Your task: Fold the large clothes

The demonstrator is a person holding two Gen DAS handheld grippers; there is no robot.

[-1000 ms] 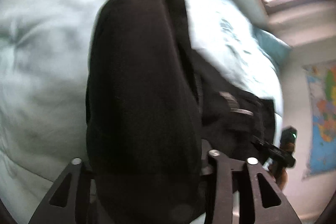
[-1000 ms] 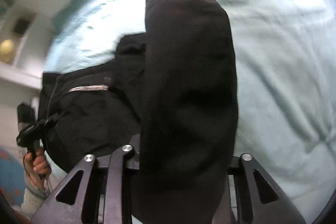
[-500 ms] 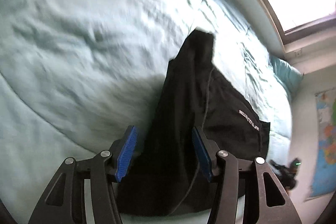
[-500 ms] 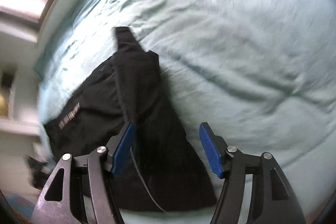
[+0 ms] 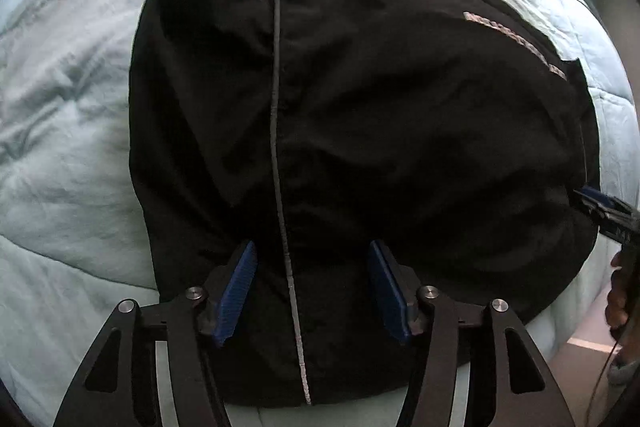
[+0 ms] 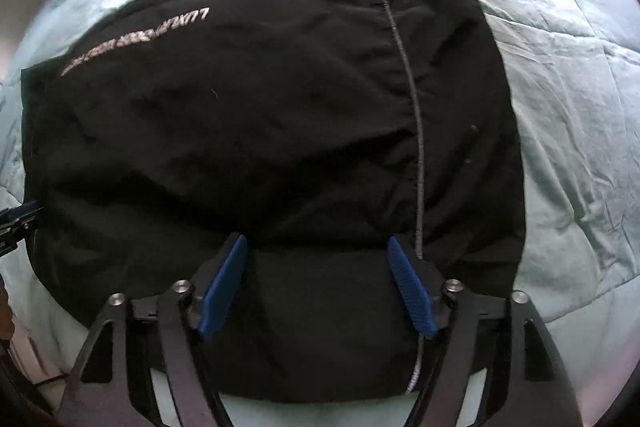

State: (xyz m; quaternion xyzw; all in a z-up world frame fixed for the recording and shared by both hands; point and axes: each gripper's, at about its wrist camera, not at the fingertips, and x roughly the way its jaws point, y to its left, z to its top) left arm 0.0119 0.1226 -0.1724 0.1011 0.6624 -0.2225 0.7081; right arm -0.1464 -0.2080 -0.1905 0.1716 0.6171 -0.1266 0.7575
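Both grippers, left gripper (image 5: 312, 287) and right gripper (image 6: 318, 285), have just been opening and grip nothing; the black jacket (image 6: 260, 131) lies beneath them on the pale quilt (image 6: 580, 107). Next fold probably needs even edge grips.

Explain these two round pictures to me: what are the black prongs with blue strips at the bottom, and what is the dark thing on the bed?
There is no robot here. A person holds a two-fingered tool in each hand, and a small wide-angle camera on each tool looks forward along its fingers. That is why the pictures bulge. One picture comes from the left gripper, the other from the right gripper. The blue strips are the pads that pinch cloth.

Below both lies a black garment with a thin grey stripe and pale lettering, spread on a pale green quilt. Both grippers point down at it. Their jaws have just been opening and now stand apart over the cloth without pinching it, so nothing is held. At the left picture's right edge you can see the other tool and the person's hand.
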